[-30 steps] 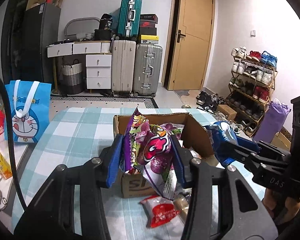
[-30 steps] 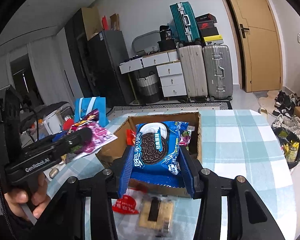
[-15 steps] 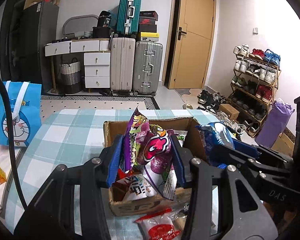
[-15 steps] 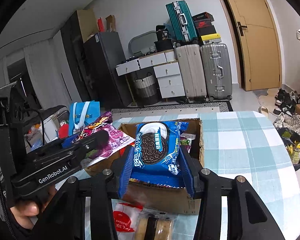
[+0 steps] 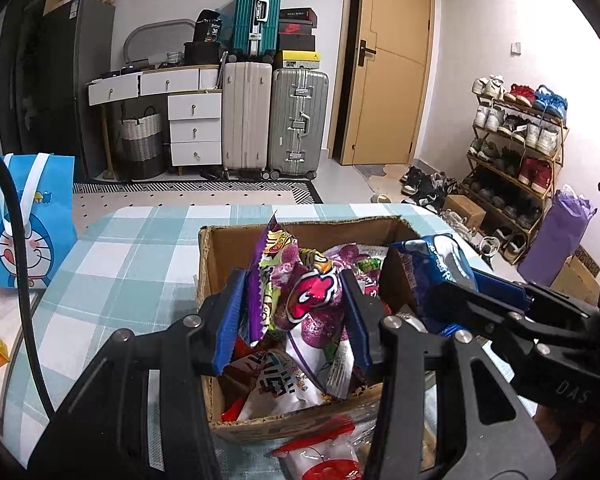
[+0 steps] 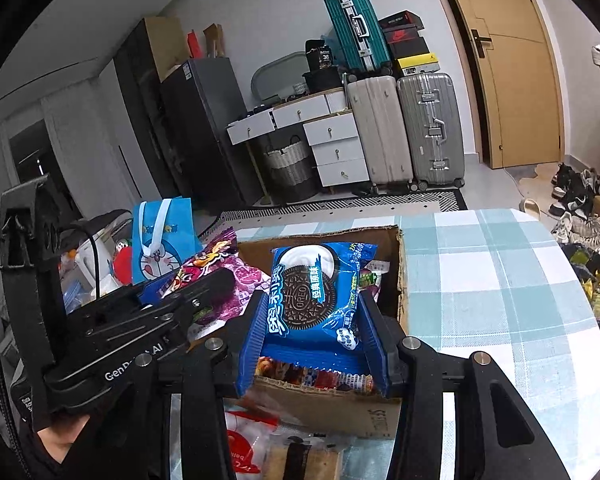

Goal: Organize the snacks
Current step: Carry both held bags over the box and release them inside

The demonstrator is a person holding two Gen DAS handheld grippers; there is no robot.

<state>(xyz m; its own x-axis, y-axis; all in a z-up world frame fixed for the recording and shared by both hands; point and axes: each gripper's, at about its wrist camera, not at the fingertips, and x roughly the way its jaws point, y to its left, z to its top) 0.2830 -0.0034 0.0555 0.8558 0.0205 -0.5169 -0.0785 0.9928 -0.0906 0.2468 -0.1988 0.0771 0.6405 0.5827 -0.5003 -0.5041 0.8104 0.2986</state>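
An open cardboard box with several snack packs stands on the checked tablecloth. My left gripper is shut on a purple candy bag and holds it over the box's near half. My right gripper is shut on a blue Oreo pack and holds it over the box's near edge. The Oreo pack also shows in the left wrist view, and the candy bag in the right wrist view. A red-and-white snack pack and a clear-wrapped biscuit pack lie on the table in front of the box.
A blue Doraemon bag stands beyond the table's left edge among clutter. The tablecloth stretches right of the box. Suitcases, drawers and a shoe rack stand far behind.
Both grippers have moved forward with their packs, from in front of the box to over it. The loose packs on the table have slid toward the bottom of both views.
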